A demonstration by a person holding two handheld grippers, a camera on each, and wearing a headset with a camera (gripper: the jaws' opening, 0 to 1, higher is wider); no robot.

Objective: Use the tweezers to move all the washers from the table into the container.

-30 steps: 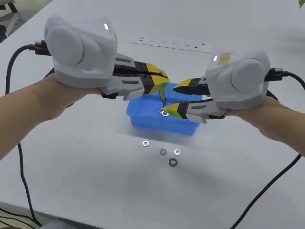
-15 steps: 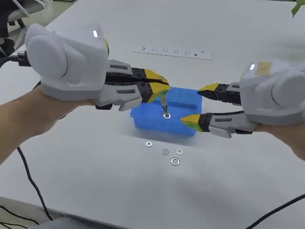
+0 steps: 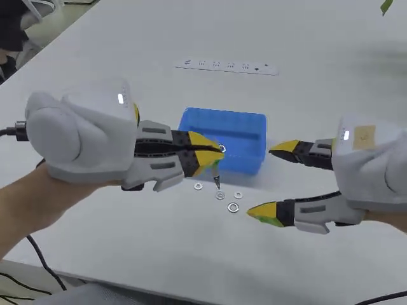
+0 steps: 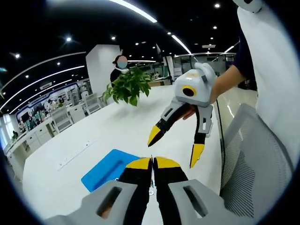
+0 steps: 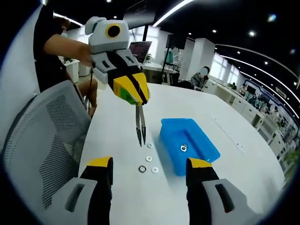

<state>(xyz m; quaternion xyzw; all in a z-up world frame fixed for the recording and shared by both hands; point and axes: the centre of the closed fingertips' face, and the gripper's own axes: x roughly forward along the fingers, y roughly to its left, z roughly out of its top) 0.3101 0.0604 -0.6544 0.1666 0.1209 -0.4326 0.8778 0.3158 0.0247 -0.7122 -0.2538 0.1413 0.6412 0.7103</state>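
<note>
- Left gripper [image 3: 213, 155] was pinched on the tweezers [image 3: 216, 180]; their tips pointed down among four washers [image 3: 233, 208] on the table [image 3: 159, 244]
- Right gripper [image 3: 262, 180] was spread, holding nothing; one washer [image 5: 183, 148] lay in the container [image 3: 232, 127]

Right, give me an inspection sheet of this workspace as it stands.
Surface: white table.
Job's things: blue container holds one washer; four washers lie on the table in front of it; tweezers point down near them.
Clutter: power strip beyond the container.
Grippers: left gripper shut on the tweezers; right gripper open, fingers empty.
Cables: black cable under the left arm.
Surroundings: open office, plant, mesh chair.
</note>
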